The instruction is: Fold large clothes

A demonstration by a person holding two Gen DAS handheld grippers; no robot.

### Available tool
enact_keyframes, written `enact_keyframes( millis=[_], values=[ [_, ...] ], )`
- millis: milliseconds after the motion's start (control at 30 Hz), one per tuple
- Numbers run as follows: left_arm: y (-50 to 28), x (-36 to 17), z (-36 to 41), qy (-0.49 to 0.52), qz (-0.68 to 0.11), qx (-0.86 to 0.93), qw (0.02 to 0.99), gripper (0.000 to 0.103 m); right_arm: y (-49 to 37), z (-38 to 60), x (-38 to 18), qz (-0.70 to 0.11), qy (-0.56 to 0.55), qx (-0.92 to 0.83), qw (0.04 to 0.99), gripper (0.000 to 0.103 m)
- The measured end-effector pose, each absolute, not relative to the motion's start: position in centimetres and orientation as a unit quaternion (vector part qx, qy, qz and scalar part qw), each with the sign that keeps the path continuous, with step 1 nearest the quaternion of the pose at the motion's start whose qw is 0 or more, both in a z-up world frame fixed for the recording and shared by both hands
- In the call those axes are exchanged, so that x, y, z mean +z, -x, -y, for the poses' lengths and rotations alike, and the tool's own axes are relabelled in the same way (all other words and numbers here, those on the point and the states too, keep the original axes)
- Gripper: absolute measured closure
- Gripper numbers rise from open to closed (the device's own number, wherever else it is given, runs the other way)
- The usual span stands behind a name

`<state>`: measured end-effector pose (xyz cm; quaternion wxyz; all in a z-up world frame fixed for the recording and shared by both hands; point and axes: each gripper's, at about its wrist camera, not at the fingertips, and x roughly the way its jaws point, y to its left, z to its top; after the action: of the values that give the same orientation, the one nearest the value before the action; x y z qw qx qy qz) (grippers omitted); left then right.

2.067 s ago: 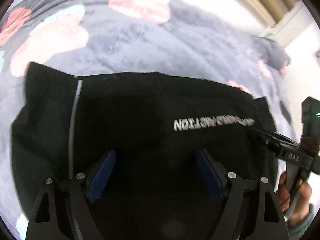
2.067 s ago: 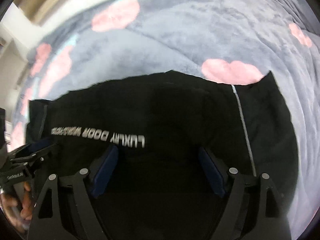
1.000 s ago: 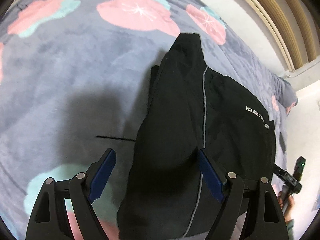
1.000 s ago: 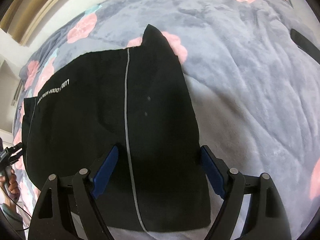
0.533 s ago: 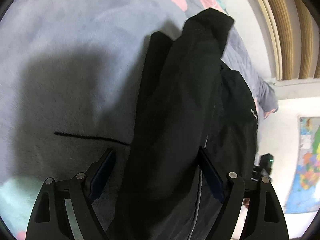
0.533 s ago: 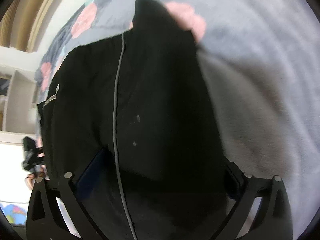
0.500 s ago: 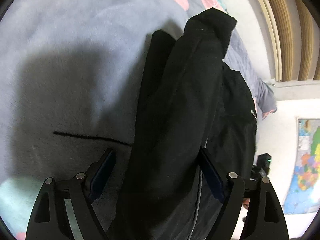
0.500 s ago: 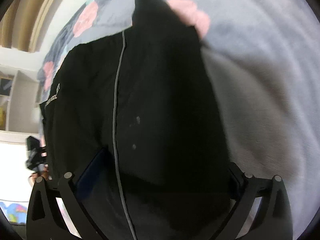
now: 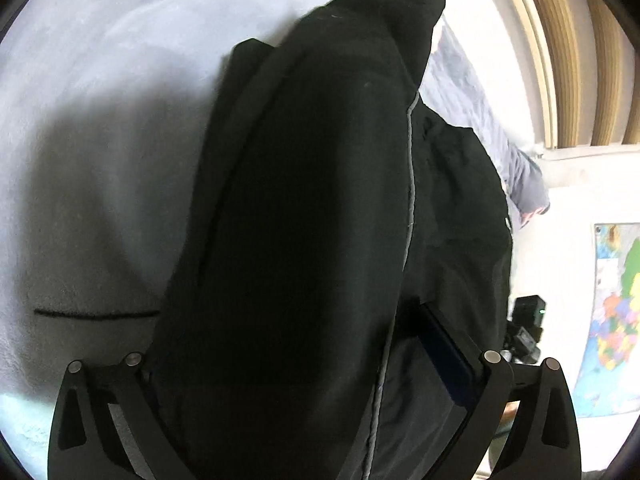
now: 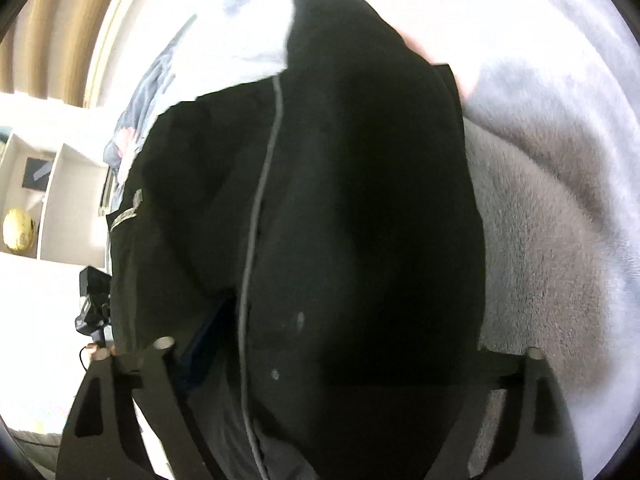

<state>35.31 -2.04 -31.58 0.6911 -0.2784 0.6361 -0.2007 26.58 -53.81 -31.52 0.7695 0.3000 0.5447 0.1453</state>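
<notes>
A black garment (image 9: pixel 304 200) with a thin grey piping line lies on the grey plush blanket (image 9: pixel 100 128). Its folded sleeve side fills the left wrist view. My left gripper (image 9: pixel 296 344) hangs low over it, jaws opening wide, with a thick fold of cloth between them. The cloth hides the left pad and no pad visibly presses. In the right wrist view the same garment (image 10: pixel 360 200) runs between the fingers of my right gripper (image 10: pixel 348 340). Those jaws are closing around the sleeve fold, the right pad is hidden, and no squeeze on the cloth shows.
A black thread (image 9: pixel 96 314) lies on the blanket left of the garment. Beyond the bed's edge are a wall map (image 9: pixel 616 312), wooden slats (image 9: pixel 580 40) and a white shelf (image 10: pixel 60 208) with a yellow ball (image 10: pixel 18 230). The other gripper (image 10: pixel 94 300) shows at the garment's far side.
Both grippers have sunk closer to the garment's two side folds, which now fill each view. The left jaws stand wider than before. The right jaws have drawn in a little.
</notes>
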Motion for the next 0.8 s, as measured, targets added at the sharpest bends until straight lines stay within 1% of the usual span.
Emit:
enact_keyframes(
  millis=[33,67,100,133,167,200,233,267,300,400,500,600,700,800],
  values=[
    [-35.3,-31.5,2.2,0.281,-0.635,-0.199,0.692,0.005,-26.4,53.6,-31.4,-0.545,-0.296,0.145,0.771,0.020],
    [-35.2,-31.3,2.2,0.286,-0.629,-0.200,0.695,0.013,-26.4,53.7,-31.4,-0.546,-0.297,0.145,0.770,0.020],
    [-35.1,-30.9,2.3,0.285,-0.625,-0.197,0.700,0.018,-26.4,53.7,-31.5,-0.547,-0.298,0.145,0.769,0.021],
    [-34.9,-30.3,2.1,0.281,-0.619,-0.194,0.708,0.031,-26.4,53.6,-31.4,-0.547,-0.297,0.143,0.770,0.021],
    [-34.5,-29.6,2.1,0.277,-0.610,-0.198,0.715,0.049,-26.3,53.4,-31.2,-0.544,-0.294,0.141,0.773,0.027],
    [-34.0,-28.8,1.9,0.276,-0.601,-0.201,0.723,0.055,-26.2,53.1,-30.6,-0.538,-0.290,0.142,0.779,0.038],
    [-33.3,-28.0,1.6,0.279,-0.592,-0.207,0.727,0.065,-25.9,53.4,-29.6,-0.532,-0.277,0.145,0.787,0.045],
    [-32.5,-27.0,1.5,0.286,-0.579,-0.217,0.732,0.069,-25.7,52.7,-28.6,-0.528,-0.258,0.147,0.796,0.054],
    [-31.7,-25.9,1.3,0.300,-0.563,-0.231,0.735,0.070,-25.3,52.1,-27.8,-0.525,-0.242,0.150,0.802,0.059],
    [-29.3,-22.6,1.3,0.330,-0.526,-0.266,0.737,0.073,-23.3,51.0,-24.3,-0.500,-0.227,0.171,0.818,0.064],
    [-26.4,-18.5,2.4,0.310,-0.501,-0.289,0.755,0.074,-21.1,49.8,-20.9,-0.475,-0.219,0.186,0.832,0.067],
    [-23.0,-14.5,2.4,0.303,-0.475,-0.310,0.766,0.074,-19.2,47.7,-18.0,-0.459,-0.185,0.190,0.848,0.067],
    [-19.1,-11.0,1.9,0.296,-0.455,-0.324,0.775,0.074,-16.6,46.9,-15.7,-0.441,-0.177,0.194,0.859,0.067],
    [-14.9,-8.8,1.2,0.288,-0.448,-0.333,0.778,0.073,-13.5,46.9,-14.6,-0.429,-0.172,0.194,0.865,0.067]
  ],
)
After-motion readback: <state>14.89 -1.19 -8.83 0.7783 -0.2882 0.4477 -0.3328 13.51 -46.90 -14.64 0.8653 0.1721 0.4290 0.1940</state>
